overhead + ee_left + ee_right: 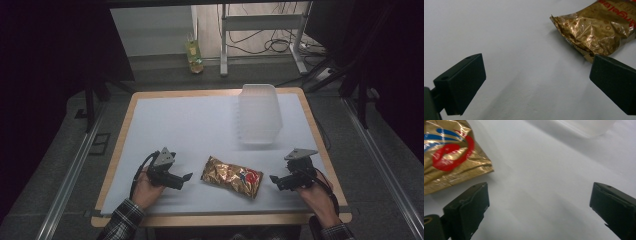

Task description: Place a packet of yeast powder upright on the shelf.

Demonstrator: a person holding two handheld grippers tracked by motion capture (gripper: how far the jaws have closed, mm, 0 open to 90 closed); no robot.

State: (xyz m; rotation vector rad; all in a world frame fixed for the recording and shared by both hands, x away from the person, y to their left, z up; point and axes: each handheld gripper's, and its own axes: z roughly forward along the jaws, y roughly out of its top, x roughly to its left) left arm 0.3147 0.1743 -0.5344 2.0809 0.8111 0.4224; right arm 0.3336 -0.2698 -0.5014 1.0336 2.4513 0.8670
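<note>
While the gold snack bag (232, 176) lies flat on the worktop (175, 125), untouched, the left gripper (187, 177) and right gripper (273, 179) flank it, jaws spread wide and empty; grasping seems yet to begin.

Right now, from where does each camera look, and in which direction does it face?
High view: above the table's near edge, looking forward and down at the gold snack bag and clear tray; both forearms, left tongs, right tongs.
Left gripper view: on the left tongs, facing the bag's crimped end; open jaws.
Right gripper view: on the right tongs, facing the bag's red-logo end; open jaws.
Shared: the bag.
</note>
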